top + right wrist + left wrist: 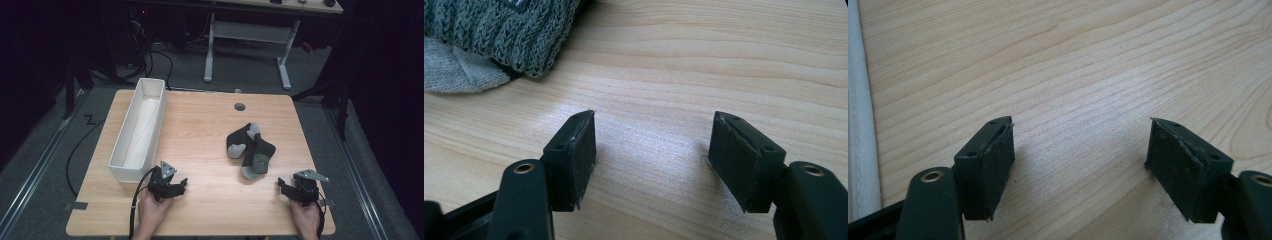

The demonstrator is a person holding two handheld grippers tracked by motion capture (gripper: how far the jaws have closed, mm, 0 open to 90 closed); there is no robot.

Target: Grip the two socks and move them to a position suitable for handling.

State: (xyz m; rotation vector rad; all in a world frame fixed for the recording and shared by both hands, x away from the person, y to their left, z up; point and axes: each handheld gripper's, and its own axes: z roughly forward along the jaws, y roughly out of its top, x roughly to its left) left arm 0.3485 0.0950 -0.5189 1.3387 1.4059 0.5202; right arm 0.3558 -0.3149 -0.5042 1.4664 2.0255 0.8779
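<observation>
Still at the start of the job, by the look of it: both grippers low over the near edge of the bench [200, 130], nothing taken up yet. Left gripper [183, 183] with jaws spread wide and empty, bare wood between them in the left gripper view, the white bin [125, 150] close on its outer side and stretching away ahead of it. Right gripper [280, 187] likewise gaping and empty, its fingertips [579, 150] short of the socks. Socks [250, 147], dark grey with pale heels and toes, heaped across one another ahead of the right gripper and toward the other hand, near but not touching; ribbed knit cuff [519, 35] just beyond its jaws in the right gripper view. Judged step: approach, before a first grasp. Next move likely a short reach forward and inward with the right gripper, jaws lowered around a fold of the nearest sock, then closed. Pinching one sock only probably awkward, given the overlap. Bin well apart from the socks, so a carry across the left gripper's front afterwards.
</observation>
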